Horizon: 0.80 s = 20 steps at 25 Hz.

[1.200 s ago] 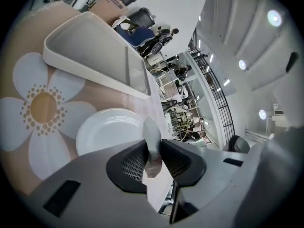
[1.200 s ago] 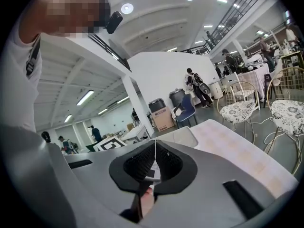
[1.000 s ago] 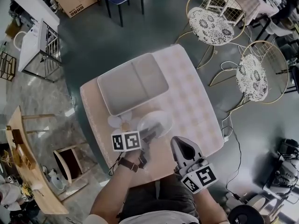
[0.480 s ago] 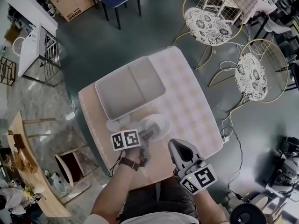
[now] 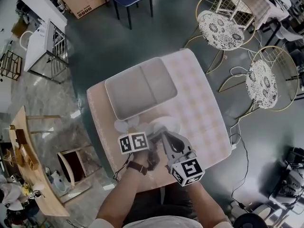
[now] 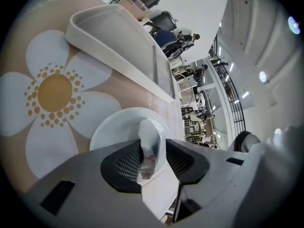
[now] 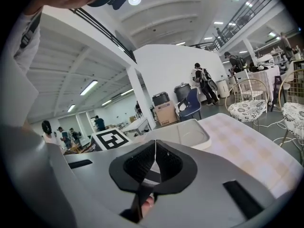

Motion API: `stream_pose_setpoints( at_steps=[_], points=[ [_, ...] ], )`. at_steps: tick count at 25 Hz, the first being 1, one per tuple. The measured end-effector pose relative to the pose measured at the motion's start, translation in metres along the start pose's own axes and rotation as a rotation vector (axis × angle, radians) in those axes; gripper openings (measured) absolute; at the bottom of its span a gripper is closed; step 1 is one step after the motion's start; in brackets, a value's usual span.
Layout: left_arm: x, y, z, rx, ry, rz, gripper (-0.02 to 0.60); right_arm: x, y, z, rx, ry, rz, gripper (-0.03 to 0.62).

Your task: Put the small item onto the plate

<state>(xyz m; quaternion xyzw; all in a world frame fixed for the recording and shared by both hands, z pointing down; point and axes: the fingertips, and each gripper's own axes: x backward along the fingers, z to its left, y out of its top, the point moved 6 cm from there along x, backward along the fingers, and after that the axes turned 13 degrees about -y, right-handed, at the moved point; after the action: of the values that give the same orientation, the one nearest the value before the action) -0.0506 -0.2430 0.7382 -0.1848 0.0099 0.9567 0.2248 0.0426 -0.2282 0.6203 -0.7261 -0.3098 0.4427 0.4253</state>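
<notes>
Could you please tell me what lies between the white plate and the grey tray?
Only bare tablecloth lies between plate and tray, as the left gripper view shows.

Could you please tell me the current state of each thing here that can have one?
left gripper: jaws have just been opening, wrapped item between them, touching both pads
right gripper: shut, empty
wrapped item: upright, above the plate
plate: bare where visible
tray: empty
</notes>
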Motion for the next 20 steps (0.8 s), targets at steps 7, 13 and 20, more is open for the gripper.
stream_pose_setpoints(
  at_steps=[7,13,20],
  points=[
    [-0.002,0.003,-0.007,0.013,-0.035,0.032,0.265,0.000,-0.002,-0.007,-0.033,-0.017,-0.001,0.015],
    [0.007,0.003,-0.014,0.001,0.005,0.007,0.270,0.006,-0.001,-0.005,-0.026,-0.024,0.014,0.015],
    [-0.006,0.006,-0.018,-0.062,0.049,0.070,0.344,0.012,0.005,-0.006,-0.035,-0.015,0.008,0.015]
  ],
)
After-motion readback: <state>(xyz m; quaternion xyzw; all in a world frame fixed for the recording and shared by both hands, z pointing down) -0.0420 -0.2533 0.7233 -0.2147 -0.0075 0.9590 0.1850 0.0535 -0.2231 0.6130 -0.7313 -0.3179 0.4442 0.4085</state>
